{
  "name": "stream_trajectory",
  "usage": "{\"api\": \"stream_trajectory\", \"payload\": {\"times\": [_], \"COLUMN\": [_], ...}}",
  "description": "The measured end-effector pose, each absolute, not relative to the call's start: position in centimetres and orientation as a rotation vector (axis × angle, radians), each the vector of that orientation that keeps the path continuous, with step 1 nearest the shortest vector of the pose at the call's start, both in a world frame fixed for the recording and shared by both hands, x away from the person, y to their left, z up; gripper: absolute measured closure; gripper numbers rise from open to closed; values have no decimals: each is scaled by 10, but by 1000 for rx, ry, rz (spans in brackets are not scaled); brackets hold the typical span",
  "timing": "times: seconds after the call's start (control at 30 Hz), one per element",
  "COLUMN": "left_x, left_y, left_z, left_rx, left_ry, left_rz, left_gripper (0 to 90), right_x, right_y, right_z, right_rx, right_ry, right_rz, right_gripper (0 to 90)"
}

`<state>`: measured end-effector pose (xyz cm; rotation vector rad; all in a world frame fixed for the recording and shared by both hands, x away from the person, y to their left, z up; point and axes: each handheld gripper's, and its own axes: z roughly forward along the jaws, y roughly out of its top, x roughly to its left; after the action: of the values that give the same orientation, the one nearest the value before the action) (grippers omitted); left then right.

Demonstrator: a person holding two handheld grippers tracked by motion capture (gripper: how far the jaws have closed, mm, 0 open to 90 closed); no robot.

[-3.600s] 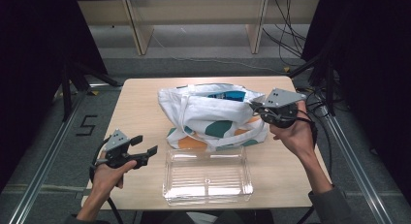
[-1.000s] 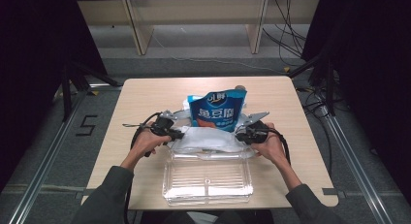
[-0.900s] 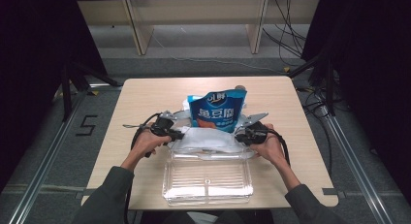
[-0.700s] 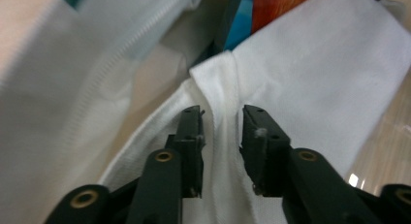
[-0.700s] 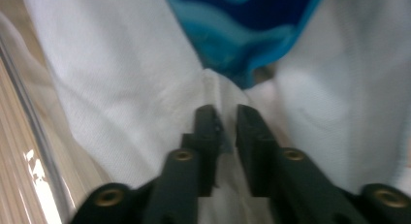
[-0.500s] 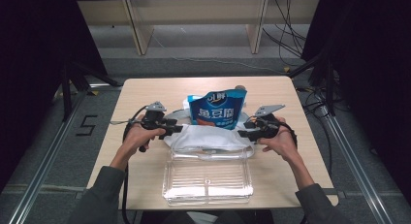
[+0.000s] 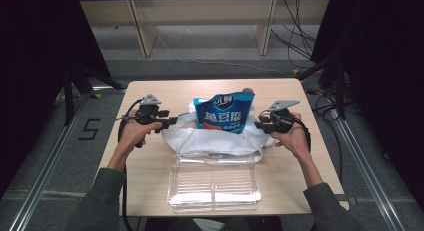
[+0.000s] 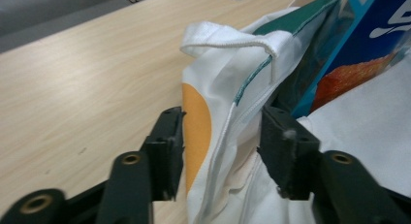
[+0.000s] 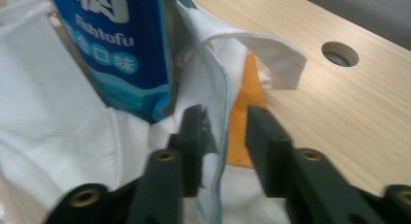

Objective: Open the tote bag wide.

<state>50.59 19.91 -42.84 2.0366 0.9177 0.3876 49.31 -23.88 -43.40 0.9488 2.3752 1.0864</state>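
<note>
A blue pouch (image 7: 223, 112) stands upright in the mouth of a white cloth bag (image 7: 215, 138) near the middle of the wooden tabletop (image 7: 300, 176); in the right gripper view its face reads "Fishtofu" (image 9: 110, 41) in white, with large white Chinese characters above and smaller ones on a pale blue band below. The bag is white fabric with teal piping, an orange patch at each end and looped white handles. The left hand-held gripper (image 8: 220, 136) has its jaws spread around the bag's left edge, the cloth hanging loose between them. The right hand-held gripper (image 9: 227, 132) likewise straddles the right edge with a gap at each side, not pinching. A clear plastic tray (image 7: 215, 187) lies just in front of the bag. A "5" (image 7: 90, 129) is marked on the floor to the left.
</note>
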Motion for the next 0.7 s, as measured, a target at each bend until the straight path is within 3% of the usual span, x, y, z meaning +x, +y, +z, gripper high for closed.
{"api": "stream_trajectory", "payload": {"times": [0.07, 0.1, 0.13, 0.2, 0.3, 0.5, 0.7], "left_x": [511, 516, 518, 525, 535, 548, 549], "left_y": [196, 193, 190, 184, 179, 165, 162], "left_z": [-432, -434, -435, -438, -449, -476, -483], "left_rx": [2051, 2038, 2024, 2006, 2024, 2068, 2076], "left_ry": [921, 931, 937, 958, 982, 1019, 1026], "left_rz": [402, 398, 395, 400, 376, 343, 338], "left_gripper": [626, 758, 758, 843, 869, 877, 876], "right_x": [496, 500, 500, 502, 507, 528, 538], "right_y": [-238, -237, -237, -236, -240, -242, -239], "right_z": [-435, -435, -435, -432, -432, -465, -487], "right_rx": [933, 896, 896, 870, 961, 1043, 1066], "right_ry": [2376, 2338, 2338, 2310, 2282, 2308, 2354], "right_rz": [1076, 1073, 1073, 1075, 1125, 1060, 983], "right_gripper": [872, 894, 894, 896, 897, 898, 897]}}
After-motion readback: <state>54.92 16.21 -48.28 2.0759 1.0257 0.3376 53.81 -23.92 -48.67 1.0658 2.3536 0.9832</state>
